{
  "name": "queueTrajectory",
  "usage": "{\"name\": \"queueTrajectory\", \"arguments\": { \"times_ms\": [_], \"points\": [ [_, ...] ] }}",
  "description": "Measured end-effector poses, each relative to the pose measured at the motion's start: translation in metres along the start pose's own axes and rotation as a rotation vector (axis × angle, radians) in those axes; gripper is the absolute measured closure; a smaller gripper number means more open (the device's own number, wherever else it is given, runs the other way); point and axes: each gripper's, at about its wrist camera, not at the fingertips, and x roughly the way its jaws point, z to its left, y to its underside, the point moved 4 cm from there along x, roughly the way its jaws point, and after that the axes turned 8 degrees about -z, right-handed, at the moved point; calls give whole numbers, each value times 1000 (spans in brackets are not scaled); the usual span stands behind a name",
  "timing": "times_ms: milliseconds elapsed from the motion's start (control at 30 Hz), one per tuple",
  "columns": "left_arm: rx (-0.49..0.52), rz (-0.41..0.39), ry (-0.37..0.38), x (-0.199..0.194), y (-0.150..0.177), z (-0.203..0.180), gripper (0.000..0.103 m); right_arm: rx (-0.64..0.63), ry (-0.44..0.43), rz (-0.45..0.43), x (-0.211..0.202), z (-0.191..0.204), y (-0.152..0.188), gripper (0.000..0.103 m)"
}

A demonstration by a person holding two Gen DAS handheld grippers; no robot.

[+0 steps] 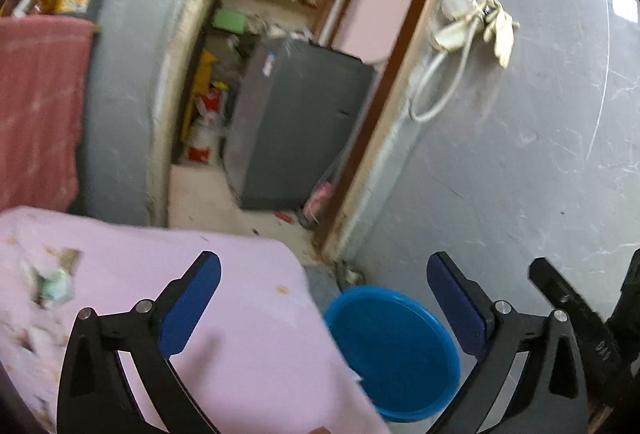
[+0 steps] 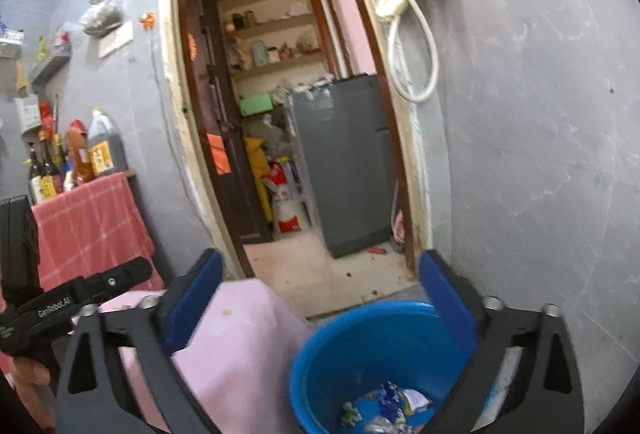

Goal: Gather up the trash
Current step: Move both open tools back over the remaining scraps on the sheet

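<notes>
Plainly both tools are empty: the left hand-held gripper (image 1: 324, 300) and the right hand-held gripper (image 2: 320, 294) each stand with jaws spread wide and nothing between the blue pads. The blue bucket (image 2: 320, 366) sits on the floor near the doorway, just right of the pink-covered tabletop (image 1: 240, 314), and it already holds several crumpled wrappers (image 2: 384, 410) at its bottom. More scraps of trash (image 1: 56, 278) lie on the far-left part of the pink cloth, well to the left of the left hand-held gripper and apart from both. The risk from here, as I judge it, is in the next pick: the scraps are small, light and blurred in the left wrist view, so wide jaws closing on them could pinch the loose cloth instead and drag it, spilling pieces to the floor. A wrapper carried across could also slip and miss the bucket, since the cloth's edge overhangs its rim.
</notes>
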Motion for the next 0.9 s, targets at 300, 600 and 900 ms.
{"name": "queueTrajectory", "arguments": {
  "times_ms": [300, 600, 900],
  "points": [
    [64, -115, -137, -55, -26, 41, 2, -12, -92, -66, 4, 50, -13, 0],
    [82, -169, -262, -101, -27, 83, 2, -40, -212, -70, 17, 111, -9, 0],
    [43, -118, -376, -121, -12, 139, 2, -88, -302, 39, 41, 159, 22, 0]
  ]
}}
